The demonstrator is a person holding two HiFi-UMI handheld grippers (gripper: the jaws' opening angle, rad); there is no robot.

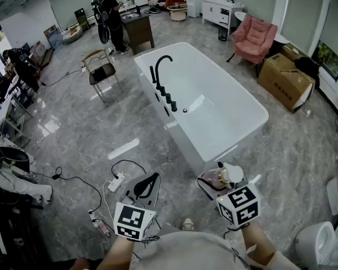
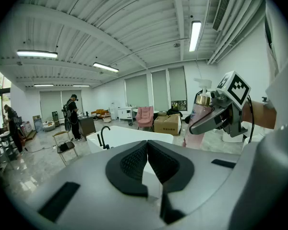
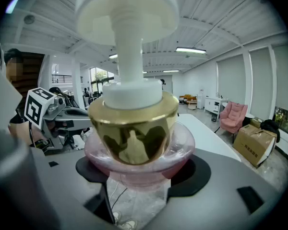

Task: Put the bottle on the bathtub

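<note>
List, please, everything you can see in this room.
bathtub: one, white, centre.
faucet: one, black, bathtub's left rim.
pump bottle: one, pink, gold collar, in right gripper.
armchair: one, pink, beyond bathtub.
cardboard box: one, brown, beside armchair.
chair: one, dark seat, left of bathtub.
toilet: one, white, lower right.
power strip: one, white, floor, lower left.
person: one, in black, far end.
left gripper: one, grey, shut, empty.
right gripper: one, grey, gripping the pump bottle.

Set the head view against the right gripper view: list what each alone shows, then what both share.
Head view only: a black faucet, a power strip, a toilet. Right gripper view only: the bottle's gold collar, with the right tongs clamped on the bottle below it. Both: the bottle, the left tongs, the pink armchair, the cardboard box.
</note>
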